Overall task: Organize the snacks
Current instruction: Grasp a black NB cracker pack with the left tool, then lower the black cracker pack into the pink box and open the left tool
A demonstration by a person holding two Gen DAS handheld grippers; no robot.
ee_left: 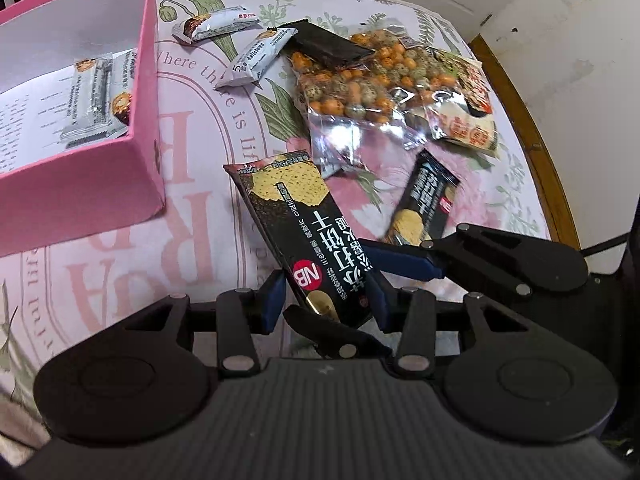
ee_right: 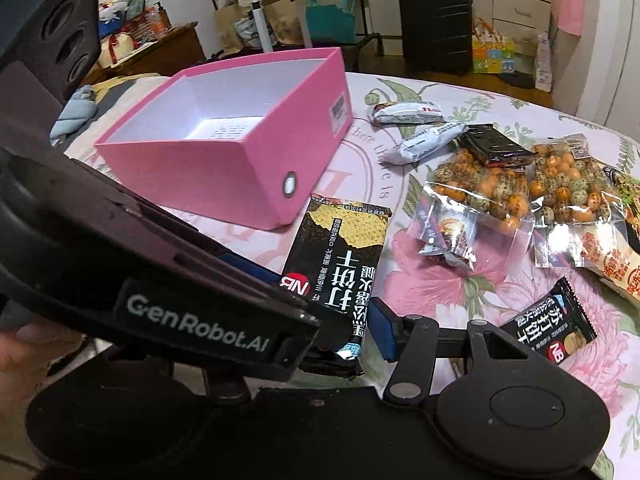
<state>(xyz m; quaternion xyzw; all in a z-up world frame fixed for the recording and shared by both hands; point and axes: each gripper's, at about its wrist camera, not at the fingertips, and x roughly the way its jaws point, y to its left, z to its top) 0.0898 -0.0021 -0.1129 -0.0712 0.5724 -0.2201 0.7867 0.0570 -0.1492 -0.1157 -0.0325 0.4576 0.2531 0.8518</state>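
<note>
Step in hand: moving one black cracker pack (ee_left: 298,236) to the pink box (ee_left: 80,184). Left tool (ee_left: 326,300) clamps the pack's near end; pack sits just right of the box, nr its front corner. Right tool (ee_left: 404,258), also right of box: grip state can't tell. Next: lift, swing left over box rim, release inside w/ the white bar (ee_left: 96,100).

Pink box (ee_right: 224,168), black-and-yellow cracker packet (ee_left: 298,236), floral pink tablecloth (ee_left: 200,220)

**Snack count on the table**

Two black cracker packs (ee_left: 298,236) (ee_left: 428,202), three white bars (ee_left: 218,24) (ee_left: 260,56) (ee_left: 96,100), one inside the single pink box (ee_left: 148,92), two clear bags of coated nuts (ee_right: 480,188) (ee_right: 568,184), one dark wafer pack (ee_left: 328,46).
</note>
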